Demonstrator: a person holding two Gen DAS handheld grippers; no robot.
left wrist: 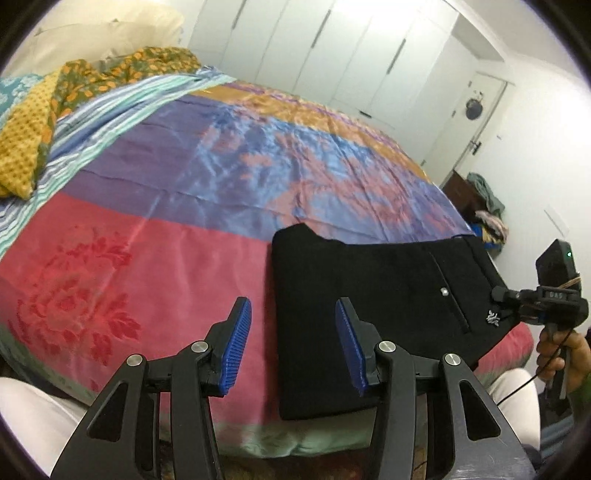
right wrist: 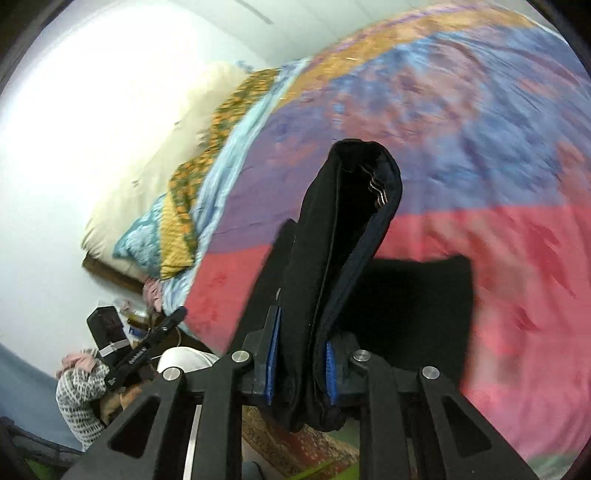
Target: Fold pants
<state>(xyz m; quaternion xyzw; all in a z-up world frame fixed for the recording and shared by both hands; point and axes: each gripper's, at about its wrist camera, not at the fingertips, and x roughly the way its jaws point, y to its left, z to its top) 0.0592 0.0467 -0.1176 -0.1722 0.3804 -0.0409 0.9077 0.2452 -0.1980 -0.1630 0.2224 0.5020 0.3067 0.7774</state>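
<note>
Here we see black pants (left wrist: 373, 317) folded into a flat, thick square on the bed (left wrist: 155, 236). They lie on the pink part of the shiny bedspread (left wrist: 236, 155), close to the near edge and over on the right side. A back pocket with a small silver button (left wrist: 444, 292) faces up, and a little white logo (left wrist: 493, 316) sits near the right edge of the pants.

Our left gripper (left wrist: 293, 345) hangs just above the near left edge of the pants. Its jaws are spread wide, and the blue pads (left wrist: 236, 347) hold nothing. One pad is over the pink cloth and the other is over the black cloth.

Our right gripper (right wrist: 301, 367) is at the right edge of the pants. Its jaws are pinching a thick stack of black layers, with a blue pad pressed on each side. In the right wrist view the pinched edge (right wrist: 351, 236) stands up from the gripper and curls open at the top, so we can look inside the fold. The rest of the pants lies flat behind it on the pink cloth.

At the far left of the bed we see a yellow and orange blanket (left wrist: 33, 136) in a heap and a cream pillow (left wrist: 99, 33). White cupboard doors (left wrist: 317, 48) stand past the far side.
</note>
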